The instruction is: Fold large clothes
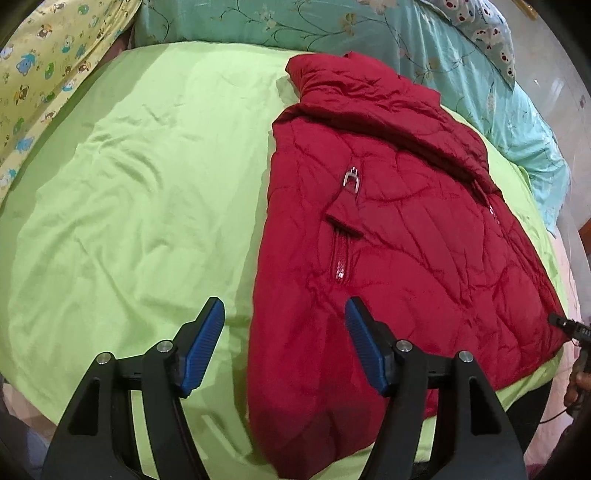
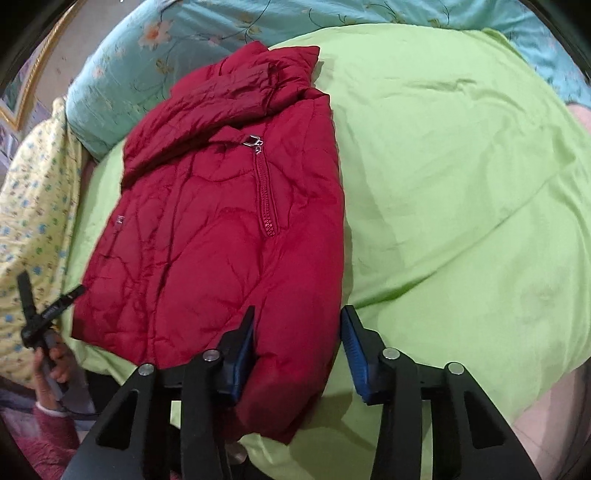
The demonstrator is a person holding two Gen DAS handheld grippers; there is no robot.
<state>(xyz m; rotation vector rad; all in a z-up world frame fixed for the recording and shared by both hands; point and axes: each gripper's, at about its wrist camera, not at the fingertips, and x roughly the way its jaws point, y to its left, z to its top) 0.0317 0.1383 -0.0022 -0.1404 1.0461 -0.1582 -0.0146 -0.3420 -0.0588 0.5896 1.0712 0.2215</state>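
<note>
Left gripper (image 1: pixel 284 332) jaws spread wide, grasping nothing – the inner blue pad (image 1: pixel 364 343) sits over the near hem of the red puffer jacket (image 1: pixel 388 236), the outer one over bare green sheet (image 1: pixel 122 192). Right gripper (image 2: pixel 297 343) also released, jaws apart astride the jacket's near folded corner; whether a pad touches the fabric, cannot tell. In the right wrist view the left gripper shows again at the far left edge, held in a hand (image 2: pixel 55 363) beside the hem.

Jacket lies on the sheet, folded lengthwise into a long panel with a sleeve across the top. Chest zipper (image 1: pixel 341 258) and metal buckle (image 1: pixel 351 181) face up mid-panel. Collar at the far end.

Beyond – teal floral quilt (image 1: pixel 332 22), yellow cartoon-print bedding (image 1: pixel 40 70).
</note>
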